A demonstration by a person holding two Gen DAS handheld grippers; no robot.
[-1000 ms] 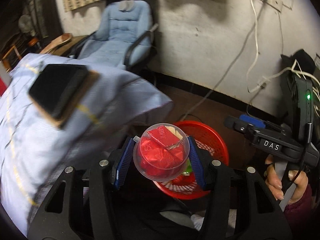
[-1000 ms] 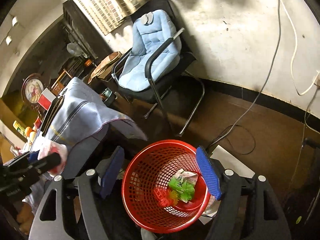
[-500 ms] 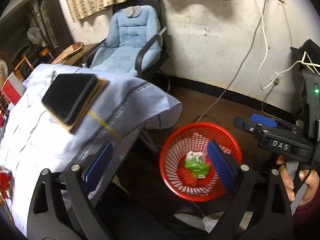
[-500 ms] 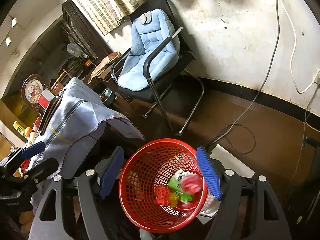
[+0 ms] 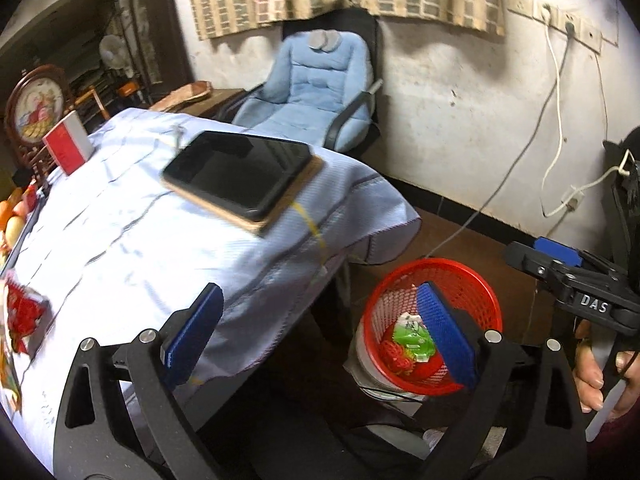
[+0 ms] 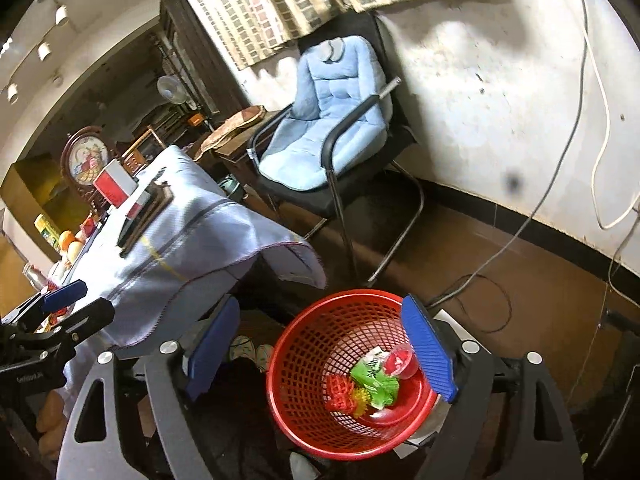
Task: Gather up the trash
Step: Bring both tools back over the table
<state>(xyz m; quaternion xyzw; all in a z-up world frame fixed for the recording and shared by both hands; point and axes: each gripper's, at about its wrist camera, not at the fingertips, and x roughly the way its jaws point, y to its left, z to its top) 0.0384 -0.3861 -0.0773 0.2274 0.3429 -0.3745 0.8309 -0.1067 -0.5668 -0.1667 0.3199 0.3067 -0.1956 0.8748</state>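
Floor: one red basket [image 6: 304, 364], one green wrapper [image 6: 374, 376], one cup [image 6: 400, 360].

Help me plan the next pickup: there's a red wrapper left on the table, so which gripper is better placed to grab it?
Left. The left gripper, jaws opening and empty, hangs over the table with the red wrapper near it; the right gripper is over the basket.

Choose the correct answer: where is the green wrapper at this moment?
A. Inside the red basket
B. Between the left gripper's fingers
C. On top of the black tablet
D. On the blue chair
A: the green wrapper lies at the bottom of the red basket, beside other red trash.
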